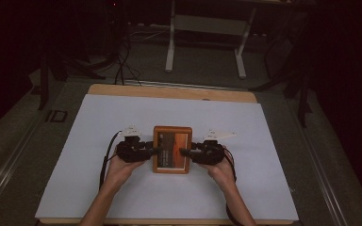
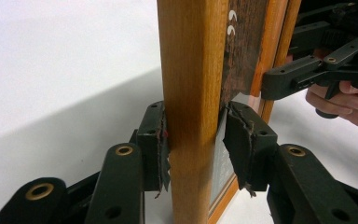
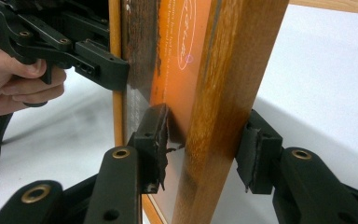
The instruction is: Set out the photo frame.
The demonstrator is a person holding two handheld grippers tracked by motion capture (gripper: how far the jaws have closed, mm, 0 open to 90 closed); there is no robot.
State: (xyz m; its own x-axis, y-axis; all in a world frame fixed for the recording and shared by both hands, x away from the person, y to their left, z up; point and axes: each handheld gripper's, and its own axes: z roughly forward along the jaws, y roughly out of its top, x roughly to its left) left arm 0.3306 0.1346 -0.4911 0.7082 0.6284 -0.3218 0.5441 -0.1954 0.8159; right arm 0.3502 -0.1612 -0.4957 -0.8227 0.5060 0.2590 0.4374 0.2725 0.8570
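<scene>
rectangular wooden picture frame with an orange-brown print [image 1: 172, 149] sits near the middle of the white sheet-covered table [image 1: 99, 188], a gripper on each long side

left gripper [image 1: 154, 151] half open, pads hard against the left rail, gripping it

right gripper [image 1: 185, 152] straddles the right rail; inner pad looks a touch off (a loosening hold, i judge)

opposed grips likely keep the frame steady and level
</scene>
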